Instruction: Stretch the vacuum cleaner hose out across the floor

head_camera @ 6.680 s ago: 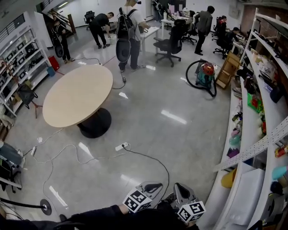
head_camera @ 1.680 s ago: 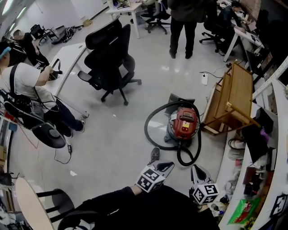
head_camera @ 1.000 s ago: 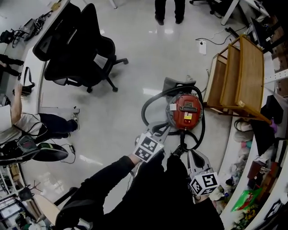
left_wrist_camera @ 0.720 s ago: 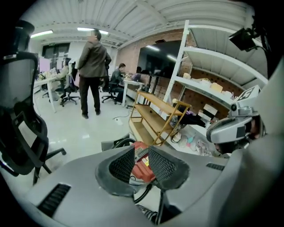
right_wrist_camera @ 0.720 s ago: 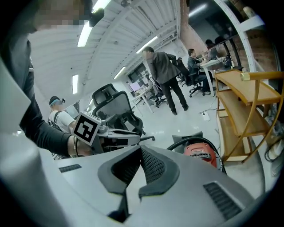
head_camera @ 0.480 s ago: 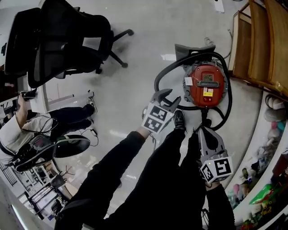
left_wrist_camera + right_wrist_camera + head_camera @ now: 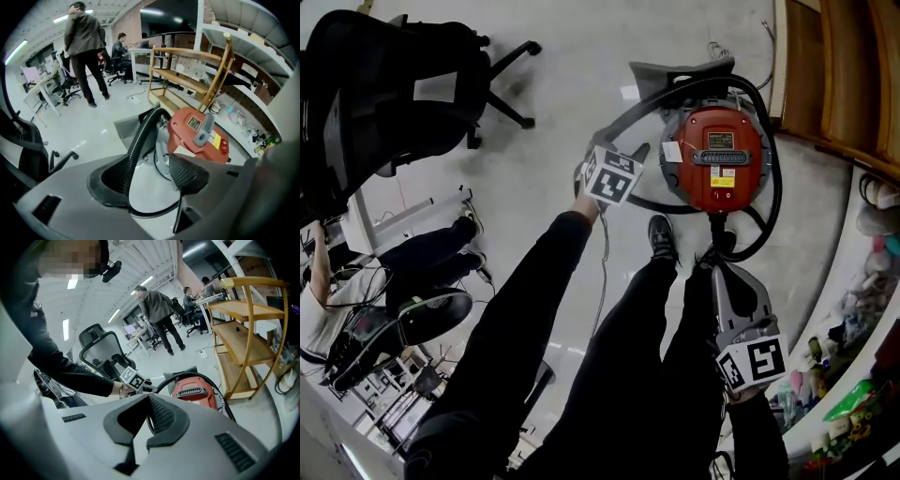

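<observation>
A red canister vacuum (image 7: 717, 155) stands on the pale floor with its black ribbed hose (image 7: 773, 178) coiled round it. My left gripper (image 7: 635, 155) reaches to the hose loop at the vacuum's left side. In the left gripper view the hose (image 7: 140, 140) runs up between the jaws of the left gripper (image 7: 150, 176), close to the left pad (image 7: 112, 180); the jaws are opening and do not press on it. My right gripper (image 7: 715, 262) hangs beside my leg, short of the vacuum (image 7: 194, 392). Seen in its own view, the right gripper (image 7: 146, 413) is shut with nothing in it.
A wooden shelf rack (image 7: 834, 84) stands just right of the vacuum. A black office chair (image 7: 394, 84) is at the upper left. A grey floor nozzle (image 7: 675, 75) lies behind the vacuum. A person (image 7: 84, 42) stands farther off. Cluttered shelves (image 7: 862, 375) line the right.
The head view has dropped closer over the vacuum. My left gripper has moved forward to the hose loop beside the vacuum. The right gripper stays low by my leg.
</observation>
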The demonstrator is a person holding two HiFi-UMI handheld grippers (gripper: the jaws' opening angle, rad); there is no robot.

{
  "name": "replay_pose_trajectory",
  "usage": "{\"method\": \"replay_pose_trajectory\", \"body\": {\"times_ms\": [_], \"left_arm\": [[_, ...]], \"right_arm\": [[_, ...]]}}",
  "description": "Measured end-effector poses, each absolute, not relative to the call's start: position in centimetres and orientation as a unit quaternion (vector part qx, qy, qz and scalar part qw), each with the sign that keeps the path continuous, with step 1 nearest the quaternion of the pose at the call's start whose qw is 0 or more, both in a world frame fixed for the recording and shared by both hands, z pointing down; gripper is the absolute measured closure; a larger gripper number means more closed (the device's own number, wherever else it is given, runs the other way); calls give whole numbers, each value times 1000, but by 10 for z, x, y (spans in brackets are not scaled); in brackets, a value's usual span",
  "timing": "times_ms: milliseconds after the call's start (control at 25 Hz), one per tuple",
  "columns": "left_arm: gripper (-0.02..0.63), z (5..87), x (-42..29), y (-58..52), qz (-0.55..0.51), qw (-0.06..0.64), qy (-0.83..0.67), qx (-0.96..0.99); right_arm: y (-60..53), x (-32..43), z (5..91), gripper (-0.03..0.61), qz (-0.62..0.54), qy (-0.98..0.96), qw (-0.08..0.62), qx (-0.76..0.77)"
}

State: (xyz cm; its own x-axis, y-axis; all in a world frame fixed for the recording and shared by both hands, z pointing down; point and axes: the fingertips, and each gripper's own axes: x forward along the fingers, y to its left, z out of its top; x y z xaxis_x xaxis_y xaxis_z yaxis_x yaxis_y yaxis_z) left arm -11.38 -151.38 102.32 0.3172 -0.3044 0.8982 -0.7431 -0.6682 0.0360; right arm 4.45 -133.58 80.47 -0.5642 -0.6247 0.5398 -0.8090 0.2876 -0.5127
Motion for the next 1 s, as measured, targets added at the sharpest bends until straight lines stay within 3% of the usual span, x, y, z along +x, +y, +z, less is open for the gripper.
{"method": "replay_pose_trajectory", "body": {"times_ms": [320,600,680,1000], "left_arm": [[318,1111,-143,-1560,536,205,-347,741],[326,1135,-130,-1565,591,176,-288,732],[428,1130,-130,-1560,605,159,-275,730],[442,1008,-95,-1518,457,210,-266,822]], "right_arm": [[-1297,24,840,574,429,-789,137,419],[-1292,21,849,574,433,-788,141,414],[-1293,22,844,574,427,-792,141,413],[-1301,21,804,574,412,-796,140,421]]}}
